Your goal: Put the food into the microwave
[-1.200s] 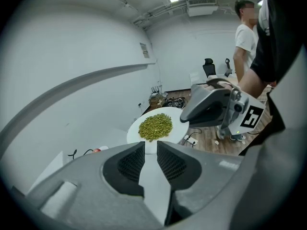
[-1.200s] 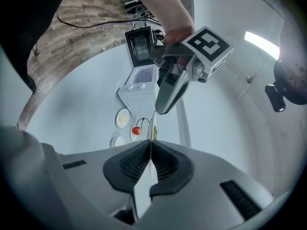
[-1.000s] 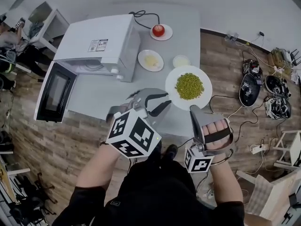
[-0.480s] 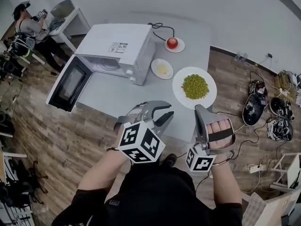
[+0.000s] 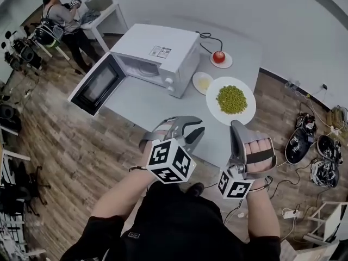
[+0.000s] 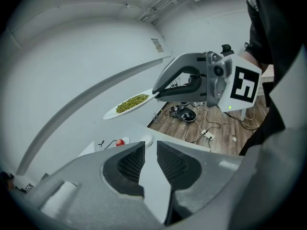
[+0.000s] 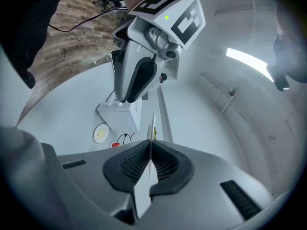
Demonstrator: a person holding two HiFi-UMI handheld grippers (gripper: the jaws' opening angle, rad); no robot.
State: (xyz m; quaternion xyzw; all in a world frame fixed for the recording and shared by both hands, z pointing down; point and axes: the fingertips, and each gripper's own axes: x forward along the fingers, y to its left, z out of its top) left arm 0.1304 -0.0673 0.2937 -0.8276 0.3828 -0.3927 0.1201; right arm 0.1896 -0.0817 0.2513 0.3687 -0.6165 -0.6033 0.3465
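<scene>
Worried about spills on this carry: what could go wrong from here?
The right hand-held gripper pinches the plate only by its rim, so it could tilt and spill the peas. On the way to the open microwave, the plate could clip the small dish or the microwave's front.

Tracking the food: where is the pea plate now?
Head view, right of centre: the pea plate is held by its rim in the right hand-held gripper, above the table, beside the saucer and right of the open microwave.

free: tabletop [image 5: 142, 99] before microwave [image 5: 160, 48] | obstacles: open door [image 5: 98, 84] left, saucer [image 5: 203, 82] right
</scene>
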